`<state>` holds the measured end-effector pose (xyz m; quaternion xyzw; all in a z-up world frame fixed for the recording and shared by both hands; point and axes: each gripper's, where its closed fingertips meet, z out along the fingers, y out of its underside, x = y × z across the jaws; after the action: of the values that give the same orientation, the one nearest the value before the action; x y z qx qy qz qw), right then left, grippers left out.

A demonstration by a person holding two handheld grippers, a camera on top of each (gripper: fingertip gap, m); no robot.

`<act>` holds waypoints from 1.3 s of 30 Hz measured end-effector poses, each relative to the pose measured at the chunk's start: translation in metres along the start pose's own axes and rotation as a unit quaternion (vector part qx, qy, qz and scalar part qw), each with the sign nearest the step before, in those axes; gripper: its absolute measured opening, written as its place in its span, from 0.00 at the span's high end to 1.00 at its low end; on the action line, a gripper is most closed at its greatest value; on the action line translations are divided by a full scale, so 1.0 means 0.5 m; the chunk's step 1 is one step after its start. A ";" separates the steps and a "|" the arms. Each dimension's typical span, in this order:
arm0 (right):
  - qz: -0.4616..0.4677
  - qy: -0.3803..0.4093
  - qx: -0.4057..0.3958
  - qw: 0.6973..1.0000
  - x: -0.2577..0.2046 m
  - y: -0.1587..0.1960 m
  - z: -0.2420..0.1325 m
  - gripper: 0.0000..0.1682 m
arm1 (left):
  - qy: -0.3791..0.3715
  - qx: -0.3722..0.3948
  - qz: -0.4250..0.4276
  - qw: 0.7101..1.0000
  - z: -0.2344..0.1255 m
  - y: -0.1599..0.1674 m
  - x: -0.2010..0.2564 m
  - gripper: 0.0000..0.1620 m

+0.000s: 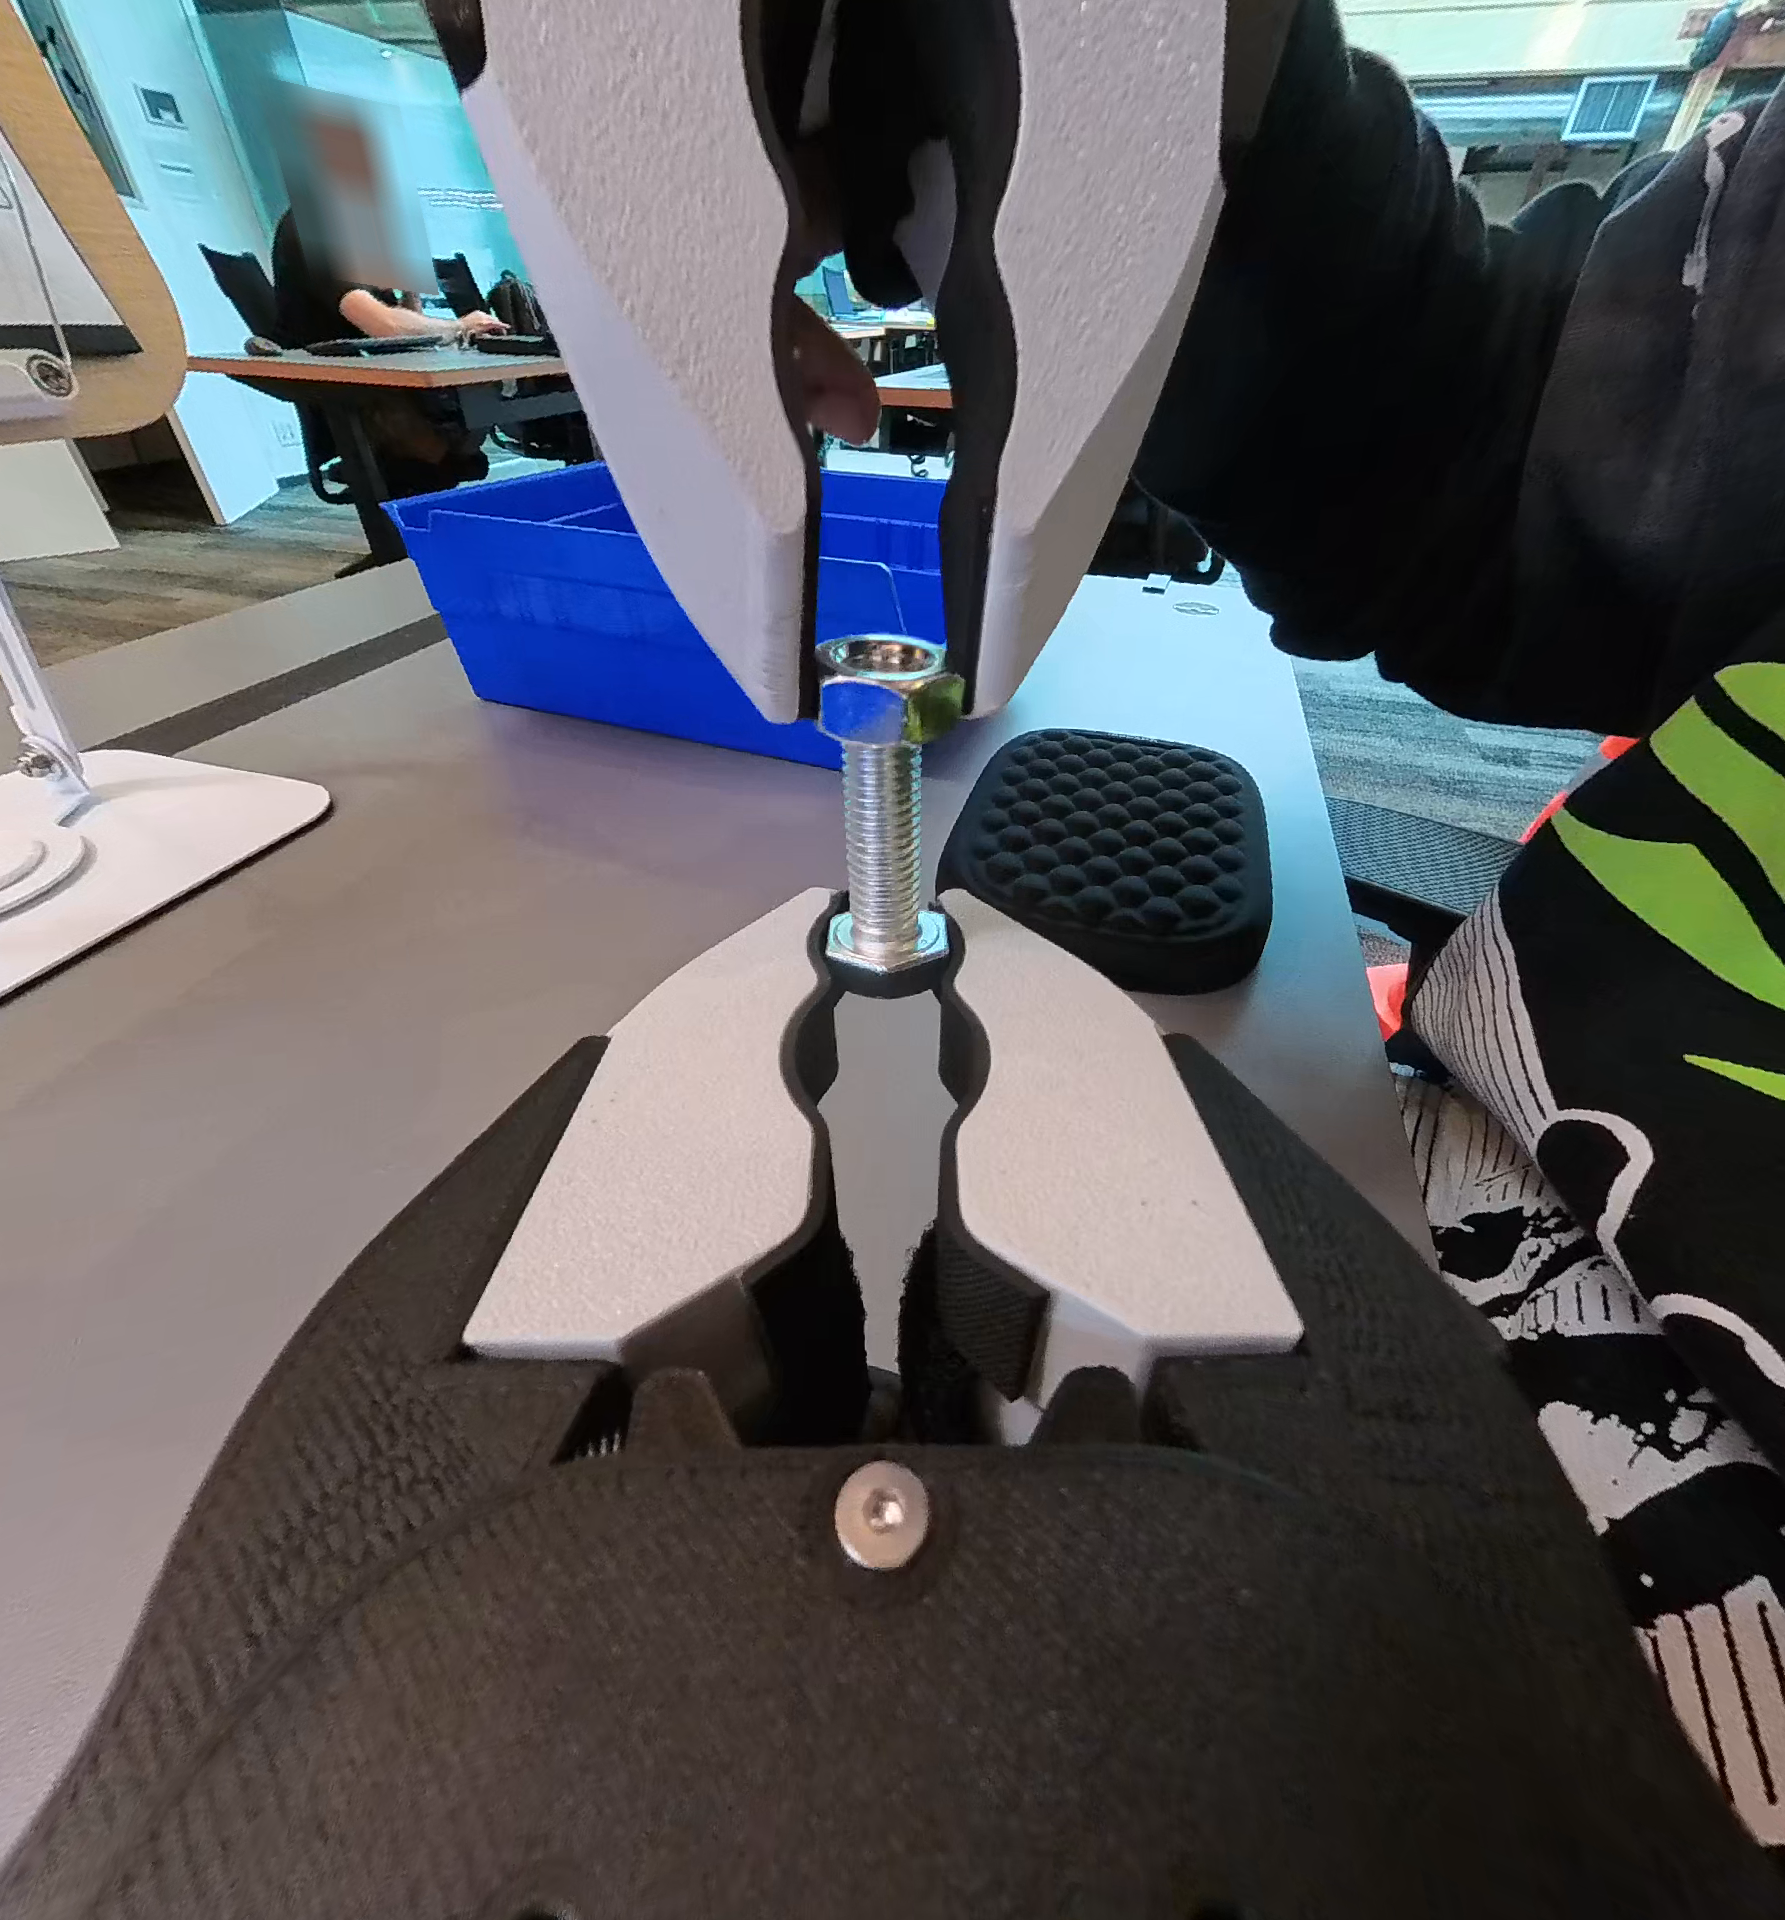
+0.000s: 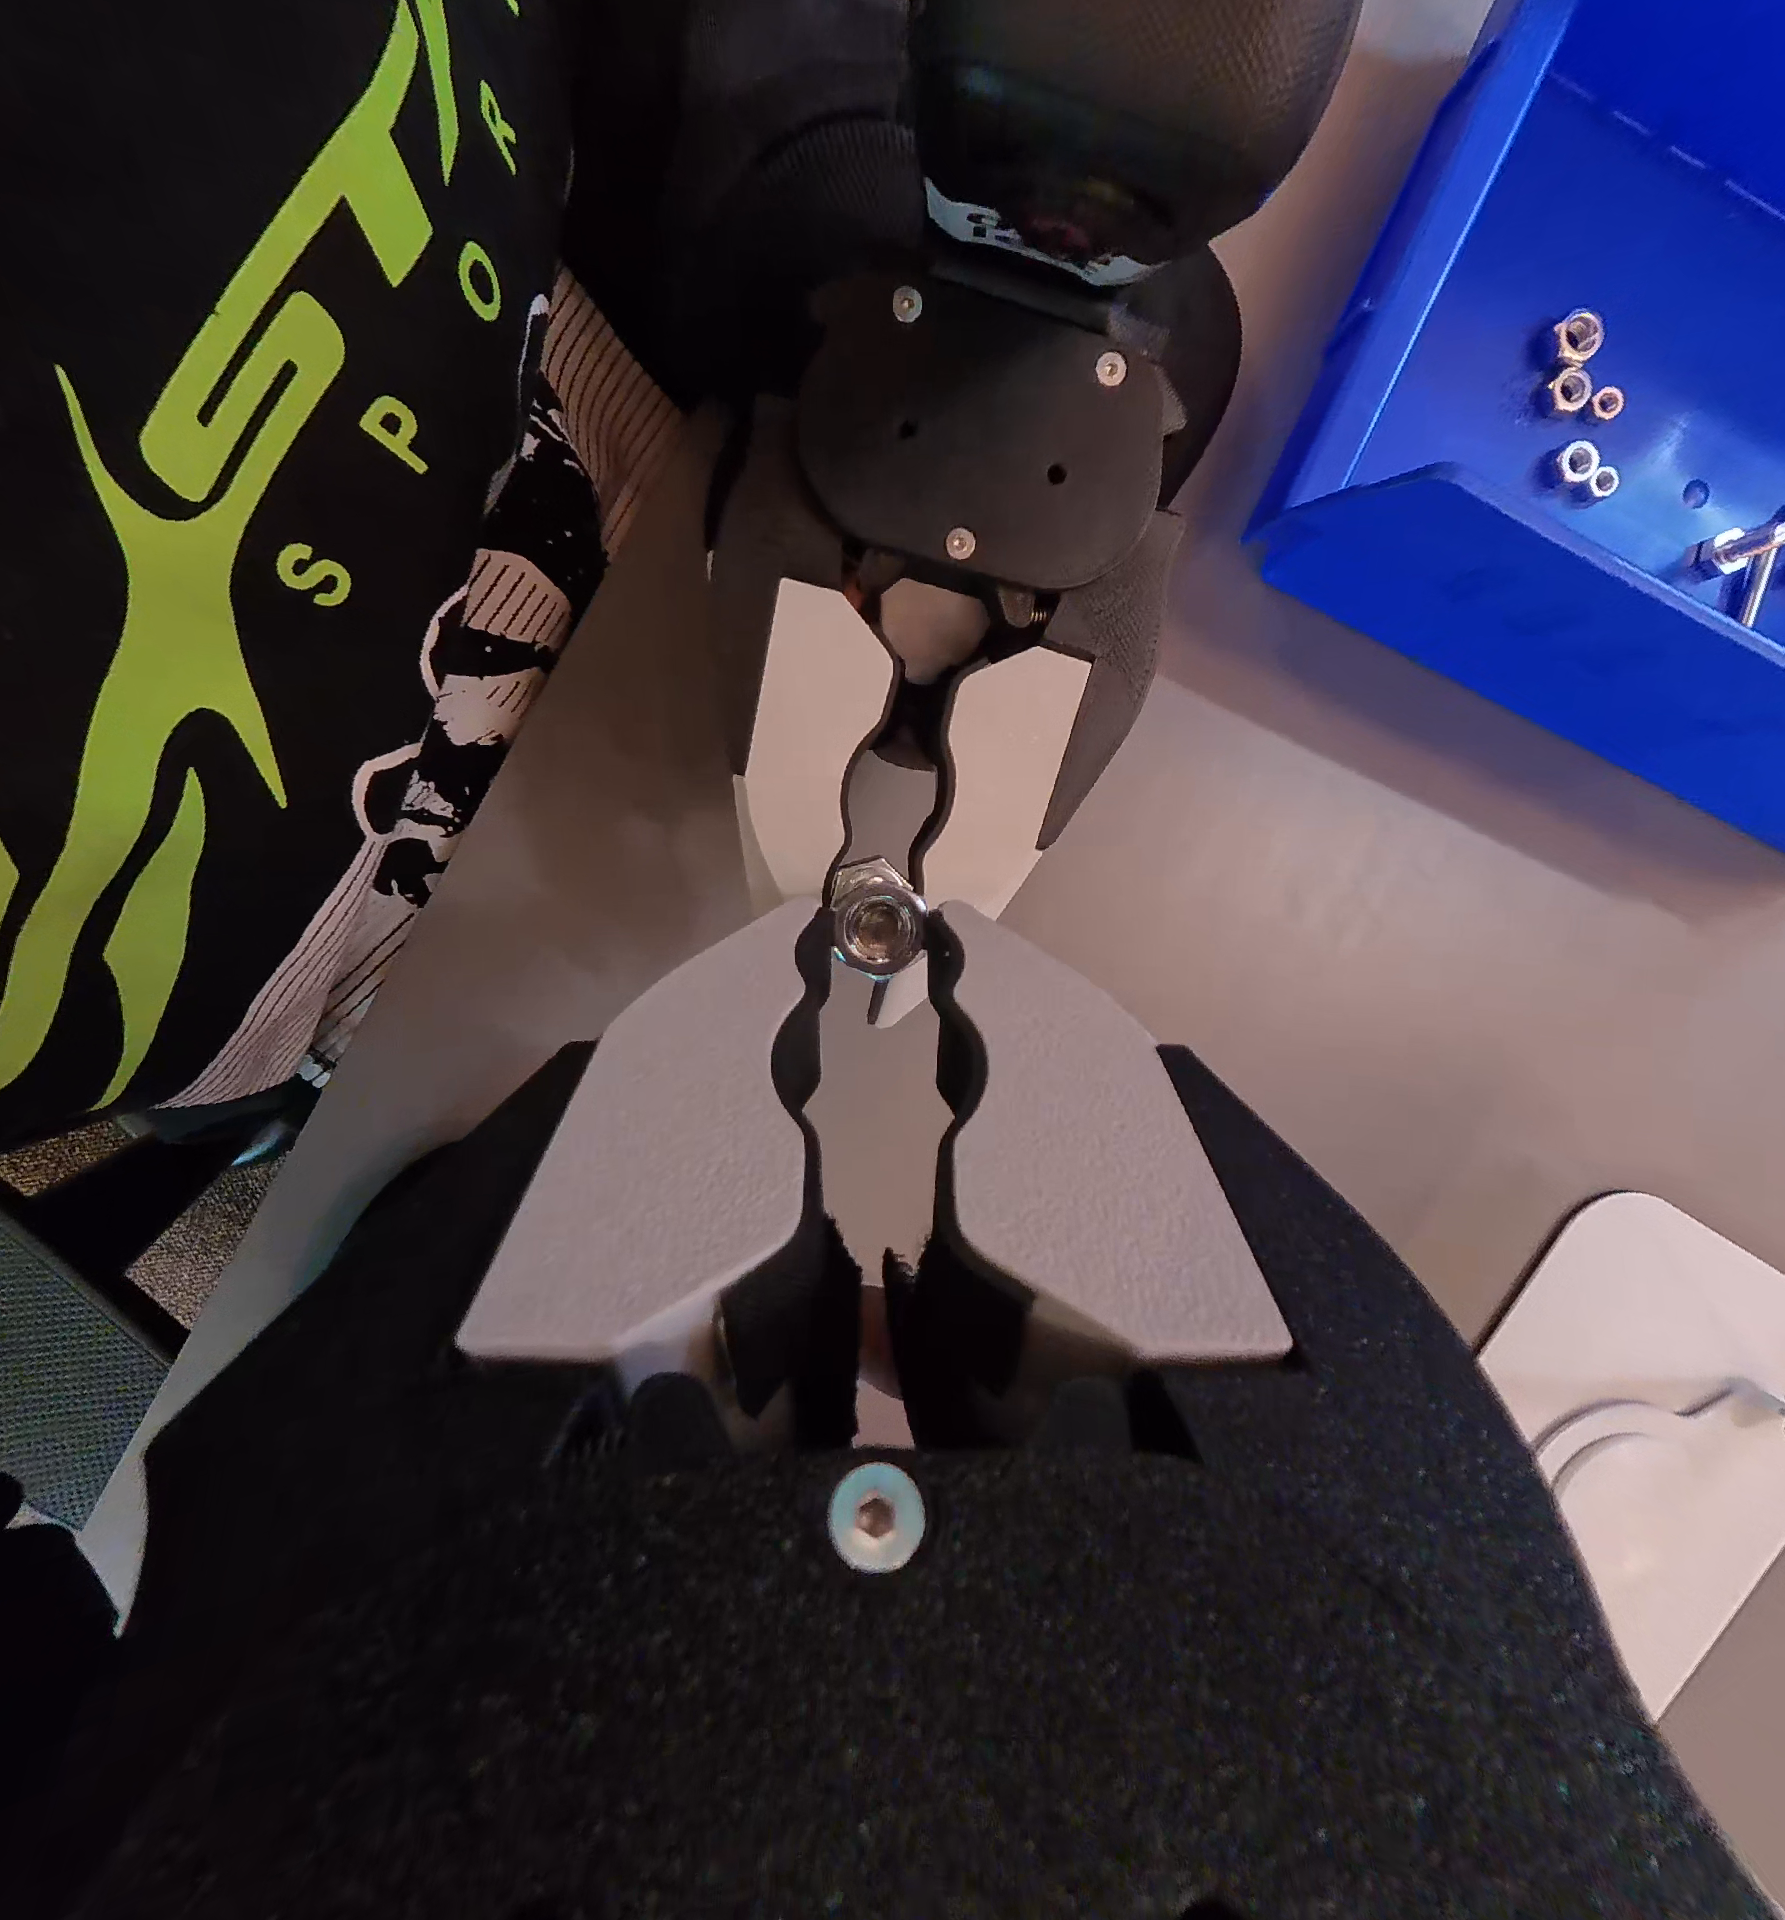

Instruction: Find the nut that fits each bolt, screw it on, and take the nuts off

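**Nut at the tip of an upright bolt, held between two grippers**

The left gripper (image 1: pixel 886 961) is clamped narrowly on the nut (image 1: pixel 888 943), which sits at the lower end of the bolt (image 1: pixel 883 831). Directly above the nut, the right gripper (image 1: pixel 886 691) comes down from overhead and pinches the bolt's hex head; the right wrist view looks straight down the bolt axis onto the head (image 2: pixel 875 925). The bolt stands upright above the table (image 1: pixel 296 1039), with nearly all its thread bare between nut and head.

Judged progress: a nut has been matched to this bolt and is engaged by only a few turns, so it is either just starting on or nearly off; which, the pictures cannot settle. More nuts (image 2: pixel 1584 405) and bolts (image 2: pixel 1771 561) lie in the blue bin (image 1: pixel 576 613) beyond the bolt, so further pairings appear to remain.

Right of the bolt lies a black dimpled pad (image 1: pixel 1116 852); left of it stands a white stand (image 1: pixel 140 831). Neither obstructs the grippers.
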<state>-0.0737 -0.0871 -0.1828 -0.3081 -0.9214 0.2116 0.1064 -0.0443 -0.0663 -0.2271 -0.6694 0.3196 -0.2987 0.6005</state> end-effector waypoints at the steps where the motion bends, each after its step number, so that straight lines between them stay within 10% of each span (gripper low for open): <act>1: 0.000 0.000 0.002 1.000 0.000 -0.001 0.000 0.90 | 0.000 0.001 0.000 1.000 0.000 0.000 0.000 0.91; 21: 0.036 0.091 0.112 0.989 0.023 -0.004 -0.019 0.94 | -0.027 0.008 -0.042 0.999 -0.005 -0.003 -0.029 0.91; 26: 0.112 0.276 0.245 0.923 0.064 0.041 -0.111 0.92 | -0.046 0.031 -0.055 0.997 -0.015 -0.014 -0.044 0.91; 32: 0.110 0.389 0.512 0.758 0.032 0.066 -0.299 0.94 | -0.043 0.033 -0.043 0.998 -0.015 -0.016 -0.038 0.91; 39: 0.112 0.420 0.506 0.745 0.013 0.098 -0.324 0.94 | -0.040 0.033 -0.053 0.997 -0.015 -0.015 -0.041 0.91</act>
<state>-0.0004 0.0048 -0.0610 -0.3681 -0.5004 0.5063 0.5981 -0.0621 -0.0543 -0.2192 -0.6767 0.2495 -0.3129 0.6180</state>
